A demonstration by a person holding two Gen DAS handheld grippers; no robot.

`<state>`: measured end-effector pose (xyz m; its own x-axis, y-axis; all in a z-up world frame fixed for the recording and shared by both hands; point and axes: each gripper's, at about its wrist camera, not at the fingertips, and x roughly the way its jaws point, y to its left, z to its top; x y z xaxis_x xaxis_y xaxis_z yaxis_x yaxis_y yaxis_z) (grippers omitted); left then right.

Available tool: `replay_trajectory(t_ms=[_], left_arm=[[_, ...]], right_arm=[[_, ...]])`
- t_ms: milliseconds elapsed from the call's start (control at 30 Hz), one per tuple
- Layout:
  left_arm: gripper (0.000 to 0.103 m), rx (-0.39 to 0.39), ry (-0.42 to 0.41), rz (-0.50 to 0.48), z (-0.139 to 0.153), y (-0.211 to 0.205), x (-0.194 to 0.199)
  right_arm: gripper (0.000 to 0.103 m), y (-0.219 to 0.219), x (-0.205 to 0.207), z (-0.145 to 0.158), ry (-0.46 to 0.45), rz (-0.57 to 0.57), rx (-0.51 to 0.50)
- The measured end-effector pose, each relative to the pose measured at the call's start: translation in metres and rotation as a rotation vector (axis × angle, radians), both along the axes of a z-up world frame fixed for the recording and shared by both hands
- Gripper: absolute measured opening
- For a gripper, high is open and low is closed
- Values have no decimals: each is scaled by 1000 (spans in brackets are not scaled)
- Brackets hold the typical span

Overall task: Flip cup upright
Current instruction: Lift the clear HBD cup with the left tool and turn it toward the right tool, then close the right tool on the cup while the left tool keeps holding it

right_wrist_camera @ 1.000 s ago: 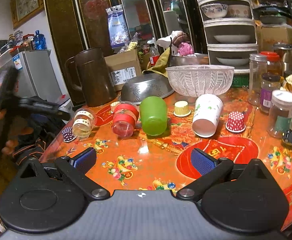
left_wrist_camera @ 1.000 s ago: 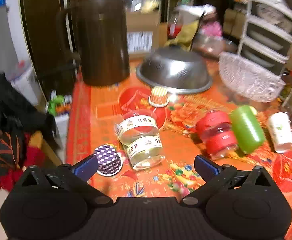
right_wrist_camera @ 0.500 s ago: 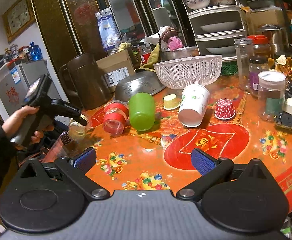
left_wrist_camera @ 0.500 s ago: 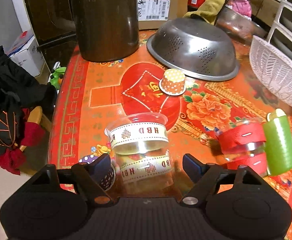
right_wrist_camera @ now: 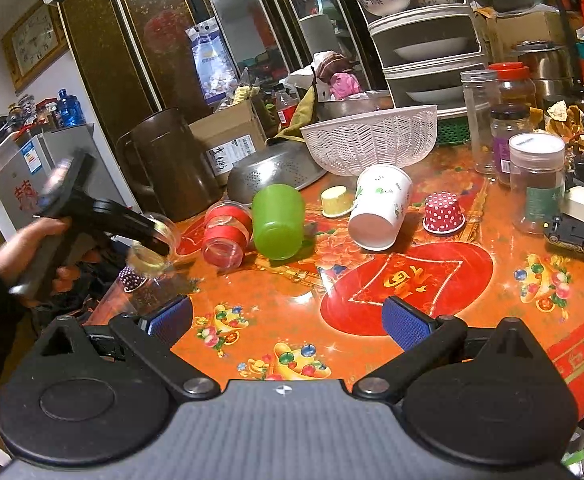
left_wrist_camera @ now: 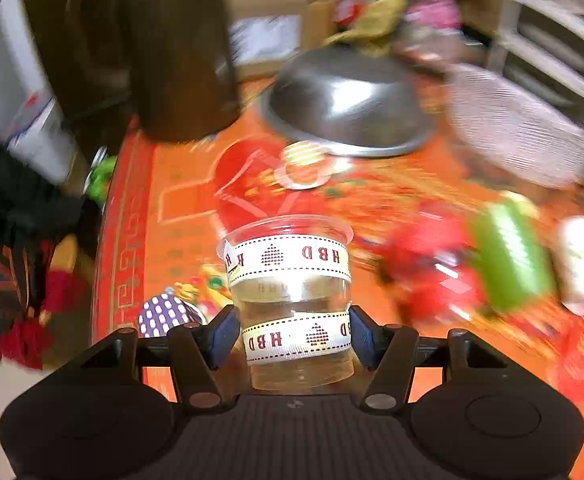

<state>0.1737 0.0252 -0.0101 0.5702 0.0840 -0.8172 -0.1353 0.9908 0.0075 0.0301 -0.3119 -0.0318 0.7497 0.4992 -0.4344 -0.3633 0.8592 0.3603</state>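
Observation:
My left gripper is shut on a clear plastic cup with two white "HBD" ribbons. The blue pads press its sides near the base, and its rim points away from the camera. In the right wrist view the same cup is held tilted above the table's left edge by the left gripper. My right gripper is open and empty, low over the near part of the orange table.
On the table lie a red-ribboned clear cup, a green cup and a white paper cup on their sides. Small cupcake liners, a metal colander, a white basket, a brown pitcher and jars stand around.
My left gripper has closed on the ribboned clear cup and lifted it off the table. The right gripper has stayed open and nearly still.

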Motion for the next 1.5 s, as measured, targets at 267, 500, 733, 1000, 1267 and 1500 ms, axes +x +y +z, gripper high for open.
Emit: replay_trajectory(t_ms=[267, 500, 733, 1000, 1267, 1500], left_arm=[[62, -17, -145, -219, 51, -54, -147], [62, -124, -83, -203, 5, -59, -170], [62, -237, -37, -230, -38, -89, -160], [62, -275, -34, -240, -52, -105, -157], [62, -309, -45, -247, -54, -105, -158], [62, -339, -42, -264, -55, -102, -157]], right_arm=[[102, -8, -8, -5, 10, -14, 16], [102, -15, -12, -26, 109, -25, 91], [102, -2, -12, -24, 161, -7, 43], [102, 8, 4, -28, 307, 22, 84], [102, 45, 37, -25, 582, 148, 226], [101, 85, 57, -24, 676, 211, 149]])
